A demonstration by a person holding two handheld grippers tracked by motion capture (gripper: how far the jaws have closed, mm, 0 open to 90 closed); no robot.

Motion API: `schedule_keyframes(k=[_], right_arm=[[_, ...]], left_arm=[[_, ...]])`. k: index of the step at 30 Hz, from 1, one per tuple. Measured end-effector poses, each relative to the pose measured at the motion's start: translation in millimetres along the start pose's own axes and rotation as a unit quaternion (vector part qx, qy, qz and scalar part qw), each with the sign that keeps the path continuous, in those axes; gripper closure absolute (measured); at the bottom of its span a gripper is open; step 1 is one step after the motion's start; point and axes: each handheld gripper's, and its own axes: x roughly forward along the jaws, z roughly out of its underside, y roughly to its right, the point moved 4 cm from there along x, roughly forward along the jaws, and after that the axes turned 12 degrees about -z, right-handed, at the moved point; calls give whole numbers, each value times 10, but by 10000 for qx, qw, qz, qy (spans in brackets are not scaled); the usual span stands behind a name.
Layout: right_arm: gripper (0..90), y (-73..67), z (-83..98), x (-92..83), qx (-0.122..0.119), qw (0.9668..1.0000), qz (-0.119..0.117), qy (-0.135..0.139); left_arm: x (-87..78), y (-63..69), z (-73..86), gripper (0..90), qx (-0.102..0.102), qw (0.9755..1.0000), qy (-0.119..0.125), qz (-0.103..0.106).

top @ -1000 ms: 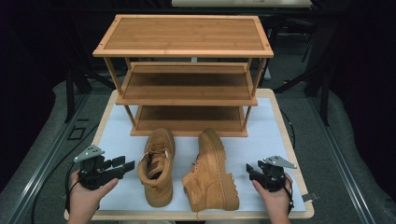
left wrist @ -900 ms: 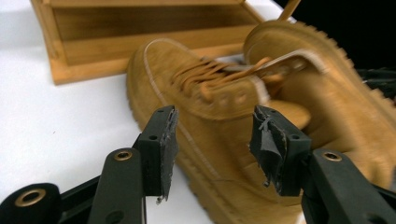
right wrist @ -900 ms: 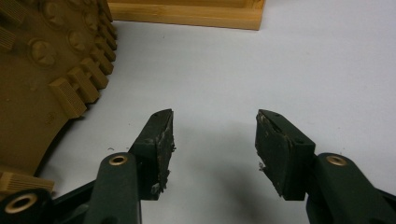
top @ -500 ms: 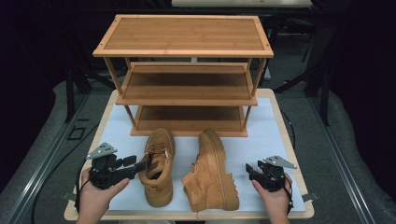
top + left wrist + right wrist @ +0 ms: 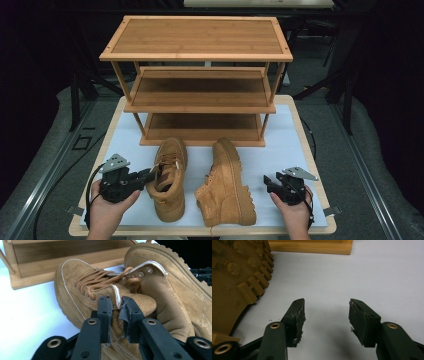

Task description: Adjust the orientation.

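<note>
Nearest the front edge of the white-topped worktop (image 5: 300, 145), toward its left corner: left gripper (image 5: 151, 176), held in a hand, black jaws just closed onto the collar of the upright tan suede lace-up boot (image 5: 169, 176). Seen in the left gripper view: left gripper (image 5: 117, 312) with pads pinching the boot's (image 5: 82, 290) collar edge, narrow gap, suede between them. Jaws closing within the last moments, boot collar caught in the grip.

Toward the front right corner: right gripper (image 5: 268, 181), held in the other hand, jaws spread wide, nothing between them. Confirmed in the right gripper view: right gripper (image 5: 326, 312) parted over bare white surface, holding nothing.

Between the two grippers, just beside the gripped boot: second tan suede boot lying on its side (image 5: 226, 186), lugged sole facing right, its tread (image 5: 234, 277) close beside the right gripper, apart from it.

Farther back, across the middle to rear of the worktop: three-tier bamboo shoe rack (image 5: 197, 37), shelves bare.
</note>
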Motion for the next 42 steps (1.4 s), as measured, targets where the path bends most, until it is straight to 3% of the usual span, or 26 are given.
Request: schedule_keyframes(k=[5, 7, 12, 21, 29, 33, 37, 39, 40, 41, 42], right_arm=[[461, 22, -1, -14, 50, 10000, 8, 40], [461, 27, -1, -21, 82, 10000, -4, 51], [461, 42, 0, -30, 135, 9999, -28, 66], [461, 56, 1, -37, 198, 9997, -61, 97], [461, 66, 2, -35, 236, 9996, -93, 138], [461, 62, 3, -21, 296, 9993, -133, 197], [461, 52, 4, -26, 302, 9994, -125, 145], [461, 60, 1, -37, 323, 9993, -132, 166], [461, 60, 1, -37, 323, 9993, -132, 166], [461, 72, 0, -29, 330, 9991, -142, 232], [461, 72, 0, -29, 330, 9991, -142, 232]], left_arm=[[-43, -107, 12, 805, 29, 10000, -49, -16], [-102, -269, 32, 813, -15, 9997, -61, -223], [-161, -495, 90, 819, -267, 9995, -94, -172], [-196, -672, 146, 823, -415, 9986, -163, -283], [-182, -612, 110, 821, -332, 9990, -216, -207], [-167, -546, 57, 820, -149, 9990, -339, -238], [-150, -444, -30, 824, 200, 9977, -578, -287], [-143, -369, -122, 831, 423, 9962, -743, -191], [-143, -369, -122, 832, 423, 9962, -743, -191], [-141, -360, -182, 833, 603, 9944, -782, -383], [-141, -360, -182, 834, 603, 9944, -782, -383]])
